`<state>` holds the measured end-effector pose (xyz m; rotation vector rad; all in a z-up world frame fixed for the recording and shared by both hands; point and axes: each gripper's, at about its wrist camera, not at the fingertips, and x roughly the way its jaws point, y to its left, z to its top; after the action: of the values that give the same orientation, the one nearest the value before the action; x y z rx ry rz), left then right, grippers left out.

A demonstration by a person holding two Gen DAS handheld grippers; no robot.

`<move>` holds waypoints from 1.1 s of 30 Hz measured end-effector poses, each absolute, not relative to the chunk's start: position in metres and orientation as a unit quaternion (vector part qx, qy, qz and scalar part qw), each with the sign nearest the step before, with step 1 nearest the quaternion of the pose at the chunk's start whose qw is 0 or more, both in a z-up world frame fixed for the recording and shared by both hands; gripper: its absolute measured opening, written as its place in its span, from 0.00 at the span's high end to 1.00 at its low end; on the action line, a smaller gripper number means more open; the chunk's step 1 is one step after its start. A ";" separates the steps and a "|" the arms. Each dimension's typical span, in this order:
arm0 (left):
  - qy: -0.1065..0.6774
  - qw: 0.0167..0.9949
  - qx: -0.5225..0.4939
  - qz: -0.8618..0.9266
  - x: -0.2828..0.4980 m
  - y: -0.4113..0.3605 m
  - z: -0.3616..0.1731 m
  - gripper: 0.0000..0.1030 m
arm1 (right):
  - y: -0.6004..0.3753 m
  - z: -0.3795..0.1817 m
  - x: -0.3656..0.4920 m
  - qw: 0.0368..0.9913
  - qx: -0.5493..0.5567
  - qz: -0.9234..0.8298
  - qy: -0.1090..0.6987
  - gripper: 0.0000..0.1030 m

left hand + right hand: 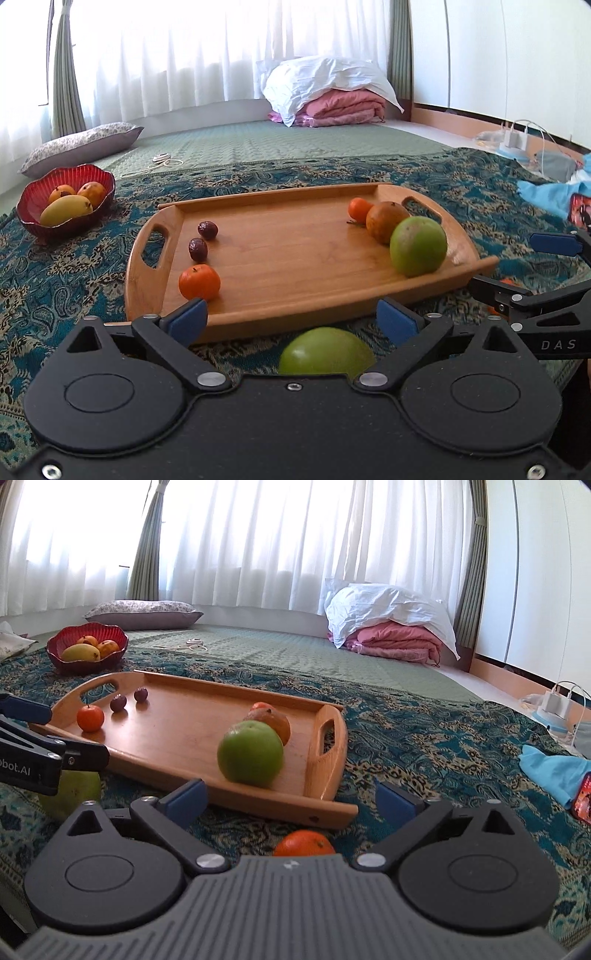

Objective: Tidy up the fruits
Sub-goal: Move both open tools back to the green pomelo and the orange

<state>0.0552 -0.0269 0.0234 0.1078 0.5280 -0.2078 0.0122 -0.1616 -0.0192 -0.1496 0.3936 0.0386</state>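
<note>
A wooden tray (295, 258) (177, 738) lies on the patterned cloth. On it sit a green apple (418, 246) (250, 753), a brownish orange (386, 221) (273, 720), a small orange (359, 209), a mandarin (199, 281) (90, 718) and two dark plums (198, 249) (207, 230) (118, 703). My left gripper (291, 321) is open, its fingers either side of a green fruit (327, 352) (74, 792) lying on the cloth before the tray. My right gripper (291, 801) is open over an orange (304, 843) on the cloth.
A red bowl (29, 199) (59, 642) with mangoes (66, 209) stands far left. A pillow (81, 146), folded pink bedding (343, 107), chargers with cables (517, 138) and blue cloth (554, 771) lie around the mat.
</note>
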 end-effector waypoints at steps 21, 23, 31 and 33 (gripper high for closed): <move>0.281 0.953 0.057 -0.098 0.047 -0.039 0.001 0.04 | -0.158 -0.050 0.004 0.971 -0.066 0.016 0.228 0.04; 0.281 0.953 0.056 -0.096 0.046 -0.040 -0.001 0.04 | -0.159 -0.052 0.003 0.972 -0.060 0.014 0.227 0.04; 0.281 0.954 0.053 -0.086 0.043 -0.044 -0.010 0.04 | -0.158 -0.057 0.000 0.976 -0.054 0.001 0.211 0.10; 0.282 0.954 0.050 -0.087 0.043 -0.045 -0.011 0.05 | -0.158 -0.058 0.001 0.976 -0.049 0.002 0.213 0.13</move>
<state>0.0425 -0.0446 -0.0115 0.1006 0.5723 -0.1768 0.0011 -0.1579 -0.0577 -0.0984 0.4295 0.0039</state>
